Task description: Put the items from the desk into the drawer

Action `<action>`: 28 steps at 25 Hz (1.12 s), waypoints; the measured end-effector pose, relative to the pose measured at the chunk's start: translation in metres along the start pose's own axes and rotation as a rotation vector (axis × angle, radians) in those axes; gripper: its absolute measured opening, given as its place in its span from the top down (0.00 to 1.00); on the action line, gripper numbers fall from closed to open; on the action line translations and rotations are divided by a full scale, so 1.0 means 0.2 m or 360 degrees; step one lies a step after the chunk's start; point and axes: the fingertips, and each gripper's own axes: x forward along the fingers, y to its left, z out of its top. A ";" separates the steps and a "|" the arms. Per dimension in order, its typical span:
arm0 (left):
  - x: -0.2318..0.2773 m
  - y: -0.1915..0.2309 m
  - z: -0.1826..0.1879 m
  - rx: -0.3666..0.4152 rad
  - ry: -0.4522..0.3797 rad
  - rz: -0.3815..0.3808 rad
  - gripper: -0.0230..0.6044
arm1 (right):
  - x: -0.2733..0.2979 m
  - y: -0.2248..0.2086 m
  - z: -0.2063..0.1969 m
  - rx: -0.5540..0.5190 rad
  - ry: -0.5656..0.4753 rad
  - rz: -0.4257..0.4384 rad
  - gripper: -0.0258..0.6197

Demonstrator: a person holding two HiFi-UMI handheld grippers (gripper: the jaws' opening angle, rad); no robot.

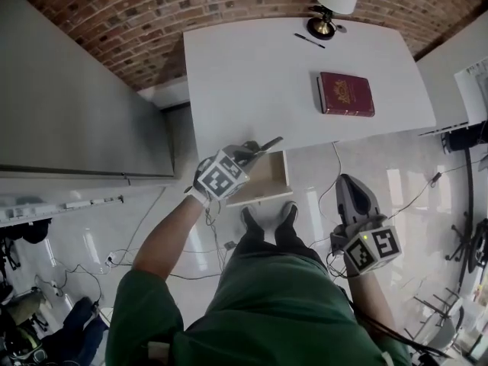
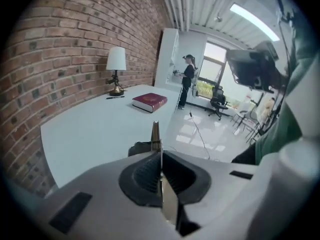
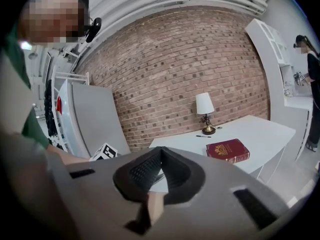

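L: my left gripper (image 1: 268,143) has its jaws pressed together on nothing, centre of head view, at the near edge of the desk (image 1: 244,82), open drawer (image 1: 263,181) just below it | R: my right gripper (image 1: 347,180) is closed and empty, lower right, off the desk | red book (image 1: 346,94) on desk, upper right | pen (image 1: 309,40) beside lamp (image 1: 329,6), top

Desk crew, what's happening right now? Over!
Left gripper shut, empty, by open drawer. Right gripper shut, empty. Red book, pen on desk. Nothing in the way.
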 end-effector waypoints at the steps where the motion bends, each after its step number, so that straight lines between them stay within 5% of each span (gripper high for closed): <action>1: 0.01 -0.03 -0.02 0.0055 0.0030 0.0003 0.95 | 0.01 -0.01 0.00 -0.0002 0.0005 0.0010 0.96; 10: 0.18 -0.32 -0.19 0.0384 0.0275 -0.0101 0.95 | 0.03 -0.14 -0.12 0.0057 0.0086 0.0081 0.96; 28: 0.78 -0.33 -0.92 0.0448 0.0637 -0.0118 0.95 | 0.00 -0.39 -0.45 0.0136 0.0266 -0.0004 0.96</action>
